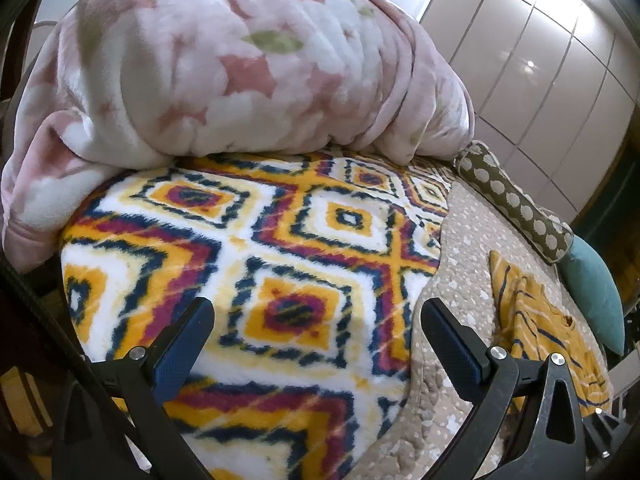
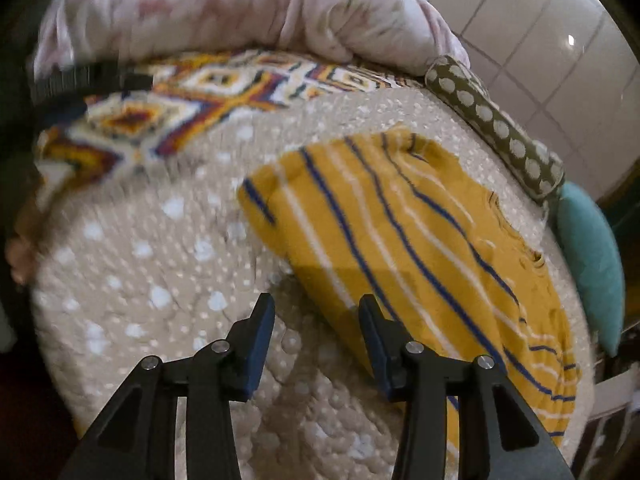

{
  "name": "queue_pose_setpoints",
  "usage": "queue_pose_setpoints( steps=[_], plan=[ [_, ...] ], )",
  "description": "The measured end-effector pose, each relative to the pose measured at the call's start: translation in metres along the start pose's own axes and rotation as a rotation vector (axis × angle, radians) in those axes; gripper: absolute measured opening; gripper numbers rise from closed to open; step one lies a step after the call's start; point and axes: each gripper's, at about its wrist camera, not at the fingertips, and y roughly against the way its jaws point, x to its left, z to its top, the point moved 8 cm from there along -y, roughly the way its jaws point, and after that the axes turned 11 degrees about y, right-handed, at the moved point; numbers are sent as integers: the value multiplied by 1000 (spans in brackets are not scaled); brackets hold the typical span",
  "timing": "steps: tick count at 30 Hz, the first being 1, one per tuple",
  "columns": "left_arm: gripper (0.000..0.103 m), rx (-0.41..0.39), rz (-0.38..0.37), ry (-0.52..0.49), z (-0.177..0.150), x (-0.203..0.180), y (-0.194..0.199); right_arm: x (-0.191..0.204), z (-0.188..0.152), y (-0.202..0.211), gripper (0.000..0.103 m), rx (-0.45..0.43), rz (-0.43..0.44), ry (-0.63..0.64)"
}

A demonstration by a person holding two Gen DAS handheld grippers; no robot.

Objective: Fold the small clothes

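While the left tongs [image 1: 316,328] gape over the rug [image 1: 256,240], only the right tongs [image 2: 316,320] (half-open, empty) show the striped garment [image 2: 420,248] whole.

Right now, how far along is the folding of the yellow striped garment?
Done: the mustard-yellow garment with blue and white stripes lies on the beige dotted bedspread, seemingly doubled over with a straight near edge. In hand: nothing; the right hand-held gripper hangs open at that edge, the left hand-held gripper open over the patterned fleece blanket. Left: any further folds.

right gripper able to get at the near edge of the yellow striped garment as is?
Probably yes. The right gripper is open with nothing between its fingers, just short of the yellow striped garment, which lies flat on the dotted beige bedspread. Nothing covers that edge.
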Motion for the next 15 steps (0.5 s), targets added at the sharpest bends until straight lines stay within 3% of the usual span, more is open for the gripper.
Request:
queue_pose_setpoints(
  steps=[4,7,8,10,12,15],
  plan=[
    [103,3,-4,1,0,0,0,9,24,-15,47,-1,-202,135],
    [103,1,-7,2,0,1,0,8,48,-32,47,22,-269,159],
    [103,2,-8,2,0,1,0,6,52,-35,45,27,-275,154],
    [103,6,-12,4,0,0,-1,1,59,-44,17,57,-229,99],
    [103,12,-21,10,-1,-2,-1,-3,61,-44,14,53,-201,49],
    [103,12,-43,12,-2,-10,2,-38,58,-19,12,-13,-127,-129]
  ],
)
